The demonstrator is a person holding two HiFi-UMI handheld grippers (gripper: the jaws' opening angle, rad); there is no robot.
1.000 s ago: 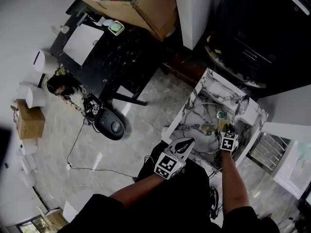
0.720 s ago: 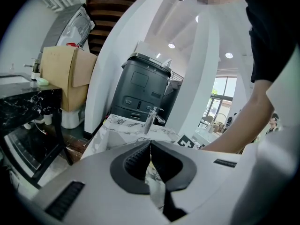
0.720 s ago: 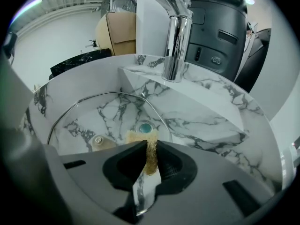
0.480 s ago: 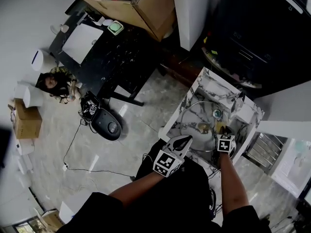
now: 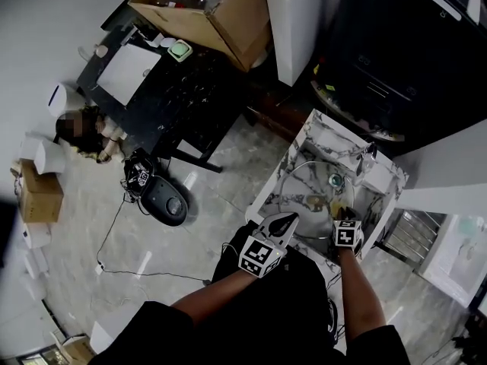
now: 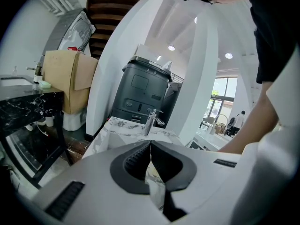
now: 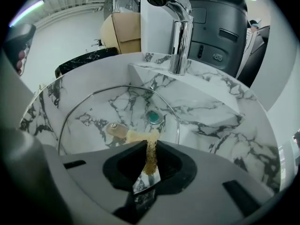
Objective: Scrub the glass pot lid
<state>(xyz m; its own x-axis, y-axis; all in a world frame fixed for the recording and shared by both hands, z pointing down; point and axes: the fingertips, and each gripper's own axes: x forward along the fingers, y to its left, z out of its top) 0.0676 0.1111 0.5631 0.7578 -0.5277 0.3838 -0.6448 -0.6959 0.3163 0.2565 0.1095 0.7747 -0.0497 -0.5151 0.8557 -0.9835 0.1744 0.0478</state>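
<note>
A round glass pot lid (image 5: 304, 182) lies in the marble sink (image 5: 323, 128). In the right gripper view the lid (image 7: 89, 109) covers the basin's left part, its knob (image 7: 114, 128) facing up. My right gripper (image 7: 150, 146) is shut on a tan scrub sponge (image 7: 149, 158) whose front end rests on the glass beside the knob. The head view shows that gripper (image 5: 344, 211) over the lid's near right side. My left gripper (image 5: 293, 218) sits at the sink's near edge; its jaws (image 6: 150, 142) are shut with nothing seen between them.
A chrome faucet (image 7: 176, 32) stands at the back of the sink, and a green drain (image 7: 153, 117) shows past the lid. On the floor to the left are a black table (image 5: 175, 90), a cardboard box (image 5: 205, 6), a black round device (image 5: 169, 201) and its cable.
The head view has shifted, so the sink sits a little higher and further left. The right gripper with the sponge has drawn slightly toward the lid's near side. The left gripper keeps its place.
</note>
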